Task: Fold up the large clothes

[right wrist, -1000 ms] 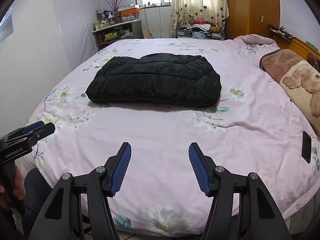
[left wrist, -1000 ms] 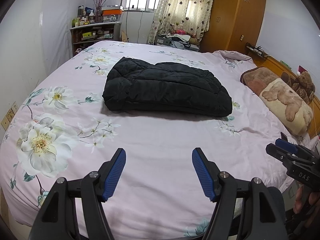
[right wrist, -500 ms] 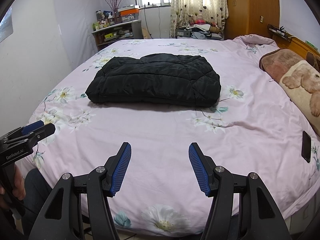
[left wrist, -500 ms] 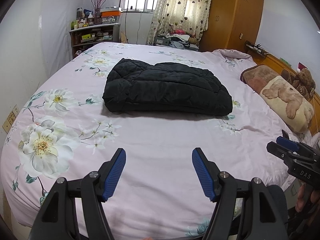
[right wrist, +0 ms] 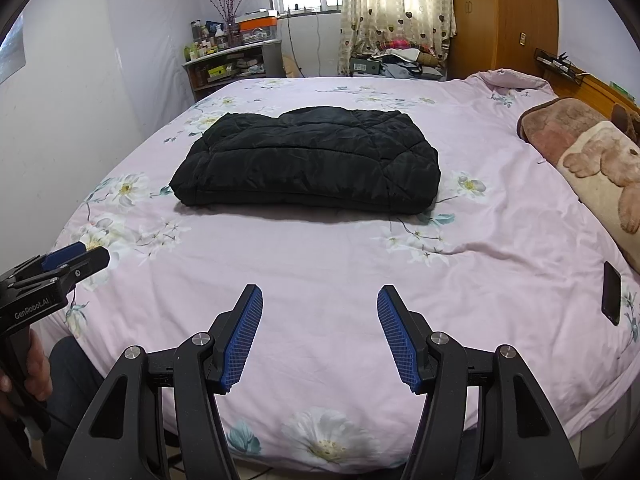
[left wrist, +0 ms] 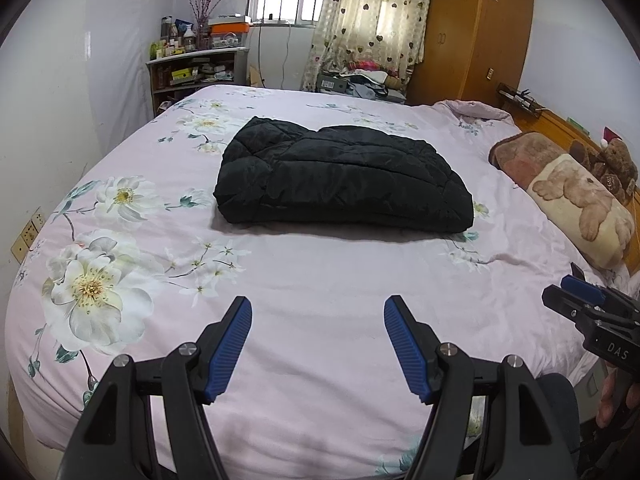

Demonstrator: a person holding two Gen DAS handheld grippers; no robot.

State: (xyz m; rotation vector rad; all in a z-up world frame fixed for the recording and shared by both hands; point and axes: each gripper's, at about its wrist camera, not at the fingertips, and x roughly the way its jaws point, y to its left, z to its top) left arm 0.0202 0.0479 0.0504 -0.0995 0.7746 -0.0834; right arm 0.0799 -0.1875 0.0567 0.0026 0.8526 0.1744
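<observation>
A black quilted jacket (left wrist: 340, 178) lies folded into a thick rectangle in the middle of the pink floral bed (left wrist: 320, 280); it also shows in the right wrist view (right wrist: 308, 164). My left gripper (left wrist: 318, 312) is open and empty, held over the near edge of the bed, well short of the jacket. My right gripper (right wrist: 319, 300) is open and empty too, beside it at the same edge. Each gripper shows at the side of the other's view: the right one (left wrist: 576, 300) and the left one (right wrist: 76, 258).
A brown bear pillow (left wrist: 568, 192) and a teddy bear (left wrist: 616, 164) lie at the right by the wooden headboard. A black phone (right wrist: 611, 298) lies on the bed's right edge. A shelf (left wrist: 192, 76), a curtained window and a wardrobe (left wrist: 476, 32) stand beyond the bed.
Both grippers stay open and nearly still. The left wrist view has shifted very slightly. The jacket has not moved.
</observation>
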